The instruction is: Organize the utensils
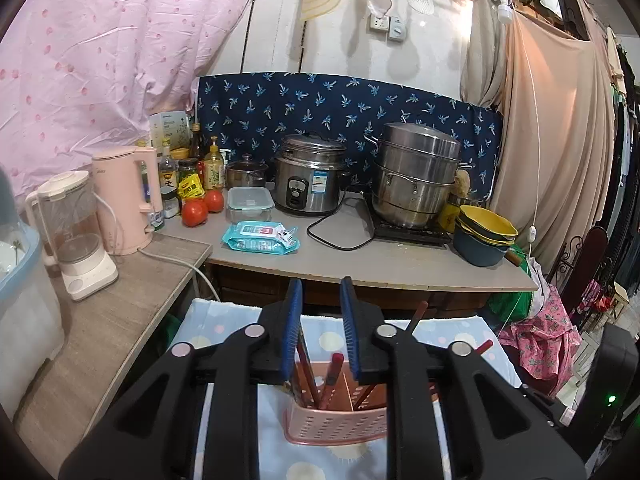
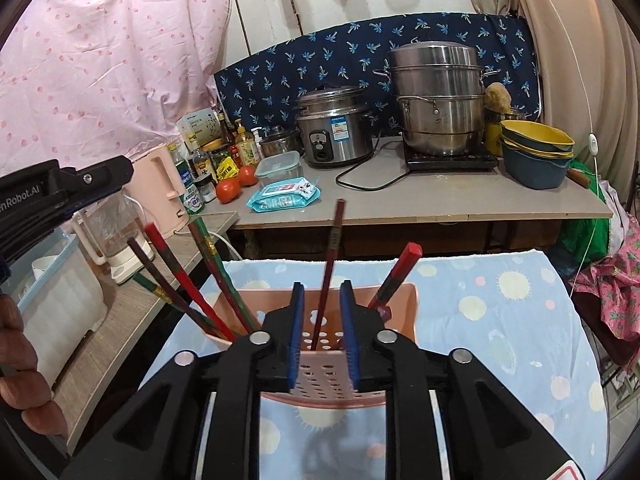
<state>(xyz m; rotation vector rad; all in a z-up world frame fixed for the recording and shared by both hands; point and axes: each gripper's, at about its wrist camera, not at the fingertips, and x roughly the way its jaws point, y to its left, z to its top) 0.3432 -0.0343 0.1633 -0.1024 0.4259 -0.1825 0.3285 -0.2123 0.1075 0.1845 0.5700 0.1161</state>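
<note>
Chopsticks stand in a pink perforated holder (image 2: 320, 376) on a blue spotted cloth (image 2: 500, 320) covering the near surface. In the right wrist view a cluster of red, green and dark chopsticks (image 2: 188, 276) leans to the left out of the holder's left end, one dark chopstick (image 2: 330, 264) stands nearly upright in the middle, and a red-tipped chopstick (image 2: 396, 276) leans right at the right end.

Right gripper (image 2: 323, 320): jaws apart, blue pads either side of the upright chopstick without pressing on it (a visible gap on each side). The gripper sits just above the holder's near rim.

Left gripper (image 1: 320, 320): jaws apart, nothing between the pads; the holder (image 1: 336, 420) appears below and beyond it, with several chopsticks (image 1: 328, 380) standing inside. In the right wrist view the left gripper's body enters from the left edge, with part of a hand (image 2: 20, 364) beneath it.

Far surface (image 1: 360, 264): rice cooker (image 1: 310, 184), stacked steel steamer pot (image 1: 416, 176) on a black hob, stacked yellow and blue bowls (image 1: 486, 236), clear lidded box (image 1: 249, 203), pack of wipes (image 1: 260, 238), two tomatoes (image 1: 202, 208), assorted bottles. On the left surface stand a pink kettle (image 1: 128, 196) and a white blender (image 1: 76, 236).
</note>
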